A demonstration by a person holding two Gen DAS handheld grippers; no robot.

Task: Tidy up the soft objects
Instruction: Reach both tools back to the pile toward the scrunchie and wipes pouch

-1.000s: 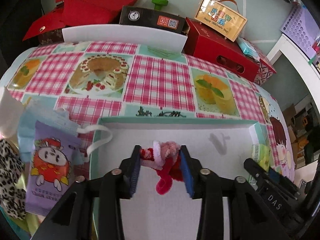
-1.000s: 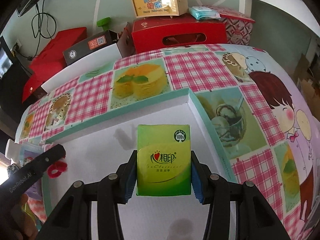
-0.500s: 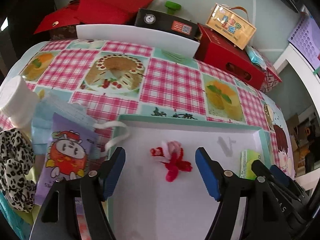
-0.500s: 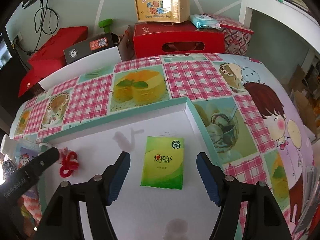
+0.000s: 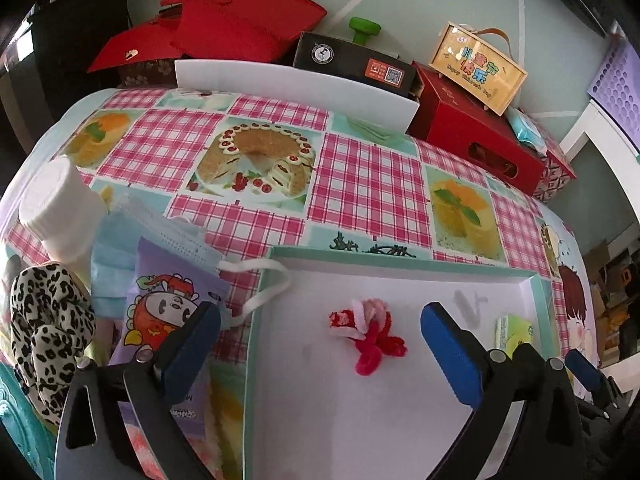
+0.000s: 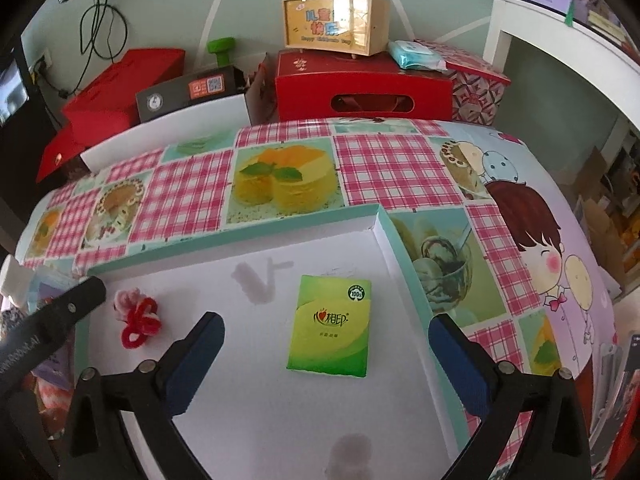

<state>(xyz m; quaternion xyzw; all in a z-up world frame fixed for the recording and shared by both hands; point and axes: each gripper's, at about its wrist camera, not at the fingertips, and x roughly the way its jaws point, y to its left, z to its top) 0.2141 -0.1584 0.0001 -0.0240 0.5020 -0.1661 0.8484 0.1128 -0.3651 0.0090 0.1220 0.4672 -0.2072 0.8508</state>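
Note:
A red and pink fuzzy pipe-cleaner flower (image 5: 366, 334) (image 6: 138, 318) lies on the white floor of a shallow tray (image 5: 360, 420) (image 6: 280, 400) with a teal rim. My left gripper (image 5: 320, 344) hangs over it, jaws opening wide, nothing pressed between the pads. A green tissue pack (image 6: 330, 326) (image 5: 514, 332) lies flat in the tray's right part. My right gripper (image 6: 326, 356) stands just behind it, jaws opening wide, pads clear of the pack.
Left of the tray lie a purple cartoon packet (image 5: 168, 312), a blue face mask (image 5: 132, 240), a leopard-print scrunchie (image 5: 44, 336) and a white bottle (image 5: 60, 208). Red boxes (image 6: 360, 88) and a yellow carry box (image 6: 336, 20) stand behind the checked tablecloth (image 5: 368, 184).
Both grippers have let go: the left released the flower and the right released the tissue pack, which now lie on the tray. Both pairs of jaws spread wide and drew back slightly.

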